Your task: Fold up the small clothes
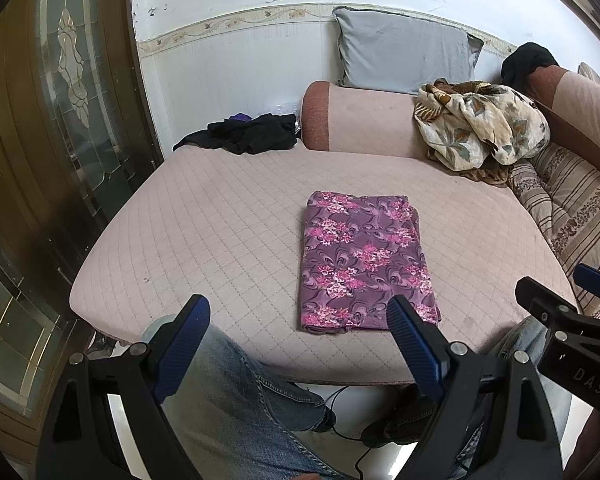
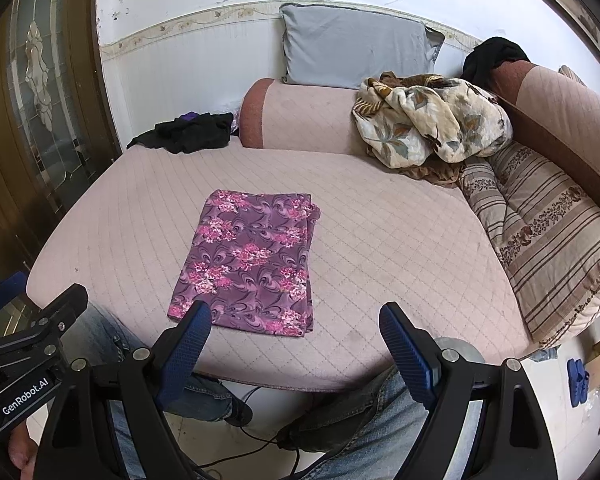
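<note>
A purple cloth with pink flowers [image 1: 364,260] lies folded into a neat rectangle on the pink quilted seat [image 1: 220,232]. In the right wrist view the same folded cloth [image 2: 248,260] lies left of centre. My left gripper [image 1: 300,320] hovers open over the seat's near edge, just short of the cloth, with nothing between its blue fingers [image 1: 184,340]. My right gripper [image 2: 296,324] is open too, at the cloth's near right corner, and holds nothing. Each gripper shows at the edge of the other's view.
A dark heap of clothes [image 1: 244,134] lies at the seat's far left. A cream leaf-print blanket [image 1: 480,124] is bunched at the back right by a striped cushion [image 2: 548,240]. A grey pillow [image 1: 404,52] leans on the wall. The person's jeans-clad legs [image 1: 236,392] and cables are below.
</note>
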Demonstrator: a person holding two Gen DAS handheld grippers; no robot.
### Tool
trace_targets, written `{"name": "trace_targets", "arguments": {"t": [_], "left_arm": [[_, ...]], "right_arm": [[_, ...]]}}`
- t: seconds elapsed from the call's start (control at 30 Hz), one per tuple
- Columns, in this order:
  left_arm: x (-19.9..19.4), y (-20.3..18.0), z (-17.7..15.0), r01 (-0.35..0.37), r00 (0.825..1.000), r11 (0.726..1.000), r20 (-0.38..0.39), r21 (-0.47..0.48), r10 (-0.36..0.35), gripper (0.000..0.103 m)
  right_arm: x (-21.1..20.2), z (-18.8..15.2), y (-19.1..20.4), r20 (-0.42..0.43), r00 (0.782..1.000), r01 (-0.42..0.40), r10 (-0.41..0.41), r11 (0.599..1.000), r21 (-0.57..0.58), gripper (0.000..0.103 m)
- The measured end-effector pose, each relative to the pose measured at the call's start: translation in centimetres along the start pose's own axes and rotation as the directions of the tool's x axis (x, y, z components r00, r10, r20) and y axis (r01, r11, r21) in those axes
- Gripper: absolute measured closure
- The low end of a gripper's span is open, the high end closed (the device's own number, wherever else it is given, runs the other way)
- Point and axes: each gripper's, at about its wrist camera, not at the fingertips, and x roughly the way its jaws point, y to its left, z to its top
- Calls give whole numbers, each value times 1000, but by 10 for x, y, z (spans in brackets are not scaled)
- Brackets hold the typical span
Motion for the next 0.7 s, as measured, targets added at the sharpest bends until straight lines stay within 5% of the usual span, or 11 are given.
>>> {"name": "trace_targets", "arguments": {"t": [0.7], "left_arm": [[3, 3, -1, -8, 1000, 1000, -14, 2, 8, 14]], "right_arm": [[1, 1, -4, 2, 1000, -4, 4, 1000, 2, 14]]}}
